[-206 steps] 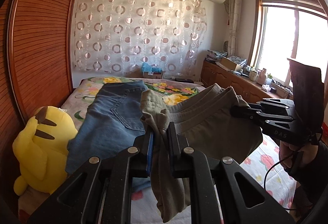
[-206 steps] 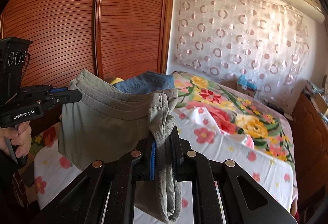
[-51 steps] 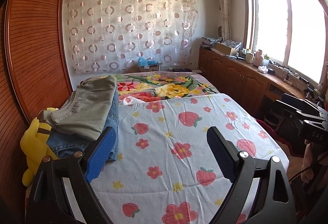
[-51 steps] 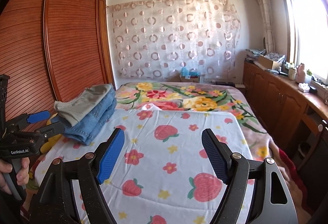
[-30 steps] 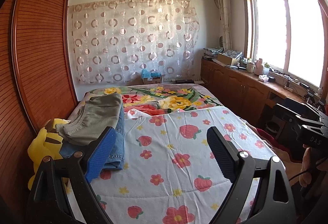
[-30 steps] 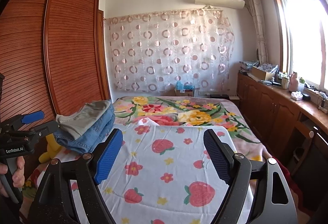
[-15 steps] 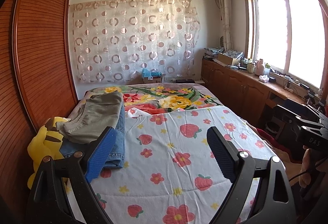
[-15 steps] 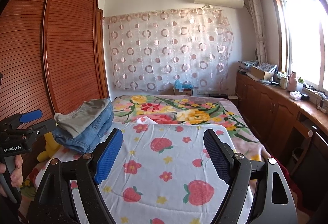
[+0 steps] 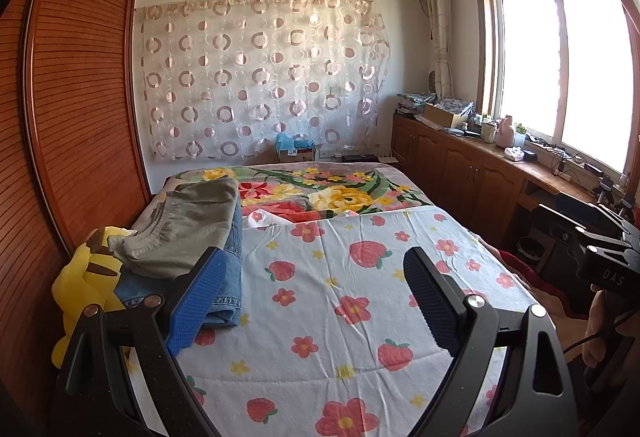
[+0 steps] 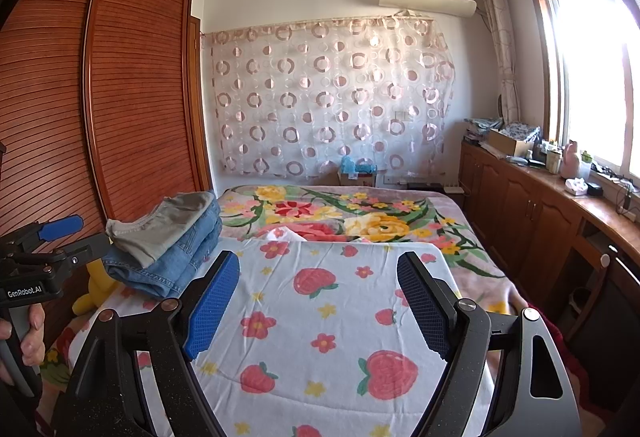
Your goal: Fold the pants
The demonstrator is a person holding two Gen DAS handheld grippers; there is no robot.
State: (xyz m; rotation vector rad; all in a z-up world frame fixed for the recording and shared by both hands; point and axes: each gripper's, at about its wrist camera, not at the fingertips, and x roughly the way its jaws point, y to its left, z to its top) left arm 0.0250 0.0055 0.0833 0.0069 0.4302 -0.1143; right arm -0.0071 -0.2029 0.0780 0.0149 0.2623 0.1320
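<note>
The grey pants [image 9: 188, 225] lie folded on top of folded jeans [image 9: 228, 277], at about 9 o'clock in the left wrist view and about 10 o'clock in the right wrist view, at the bed's left edge beside the wardrobe [image 10: 132, 97]. Stacking them there, I judge, keeps finished pieces squared up and out of the way, leaving the strawberry sheet [image 9: 352, 301] free as a flat working surface. A yellow plush [image 9: 84, 277] sits wedged between the stack and the wardrobe, touching the jeans' near corner. The left gripper [image 9: 316, 301] is released, its jaws spread wide over the sheet with nothing between them; the right gripper [image 10: 320, 301] is likewise spread and holding nothing. Both hang above the near part of the bed, well apart from the stack, level and pointing toward the curtain [image 10: 332, 97] at 12 o'clock, which reads as a resting pose, not a reach. The grey fold looks tidy, waistband toward the near side, edges roughly in line with the jeans below, so the fold seems complete. No other loose pants show on the sheet.
</note>
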